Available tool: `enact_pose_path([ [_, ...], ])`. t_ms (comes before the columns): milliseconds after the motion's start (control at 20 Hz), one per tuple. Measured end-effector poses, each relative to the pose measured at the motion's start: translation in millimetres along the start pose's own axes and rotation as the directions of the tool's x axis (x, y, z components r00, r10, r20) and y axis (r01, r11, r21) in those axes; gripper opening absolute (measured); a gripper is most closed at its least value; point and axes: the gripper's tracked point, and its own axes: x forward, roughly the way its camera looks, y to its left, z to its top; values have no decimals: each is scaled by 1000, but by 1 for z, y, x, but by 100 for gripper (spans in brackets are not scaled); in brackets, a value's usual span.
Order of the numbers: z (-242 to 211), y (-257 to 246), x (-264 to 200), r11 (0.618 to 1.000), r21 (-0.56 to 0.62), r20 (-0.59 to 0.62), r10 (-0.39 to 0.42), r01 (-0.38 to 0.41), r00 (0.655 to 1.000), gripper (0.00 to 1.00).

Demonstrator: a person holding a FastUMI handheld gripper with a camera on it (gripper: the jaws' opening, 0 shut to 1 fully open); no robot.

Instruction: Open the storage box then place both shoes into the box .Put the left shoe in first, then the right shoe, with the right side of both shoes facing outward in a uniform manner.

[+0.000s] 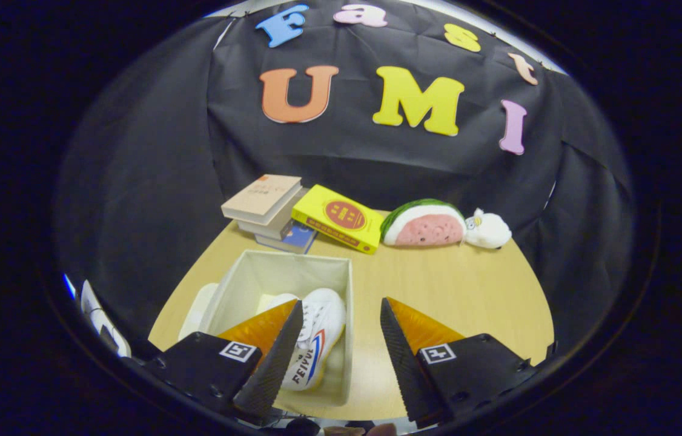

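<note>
Gripper [341,339] fingers stand spread wide with nothing between them, hovering above the near part of the round wooden desk [468,290]. Its left finger [268,357] overlaps the open storage box [292,272], its right finger [413,357] is over bare wood just beside the box.

That box is pale fabric, open on top, standing at the near left part of the desk. Inside it lies a white shoe [317,339] with red and blue stripes on its side; its long axis runs from the near wall toward the far wall, and it leans against the right wall of the box. Whether a second shoe lies beside it I cannot tell, as the left finger hides that part.

Along the far edge of the desk are a stack of books [265,209], a yellow book [338,218] leaning on them, a watermelon-slice plush [423,224] and a small white plush toy [487,230] touching it.
</note>
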Motion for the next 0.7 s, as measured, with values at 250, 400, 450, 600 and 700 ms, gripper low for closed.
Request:
enact_pose_path([
  [250,31,-38,-55,998,44,172,-50,43,984,100],
  [400,36,-60,-80,993,89,238,-93,74,967,100],
  [450,37,-69,-86,991,98,263,-112,89,958,100],
  [600,39,-83,-110,984,133,332,-154,115,931,100],
  [700,39,-89,-125,981,147,367,-173,127,914,100],
])
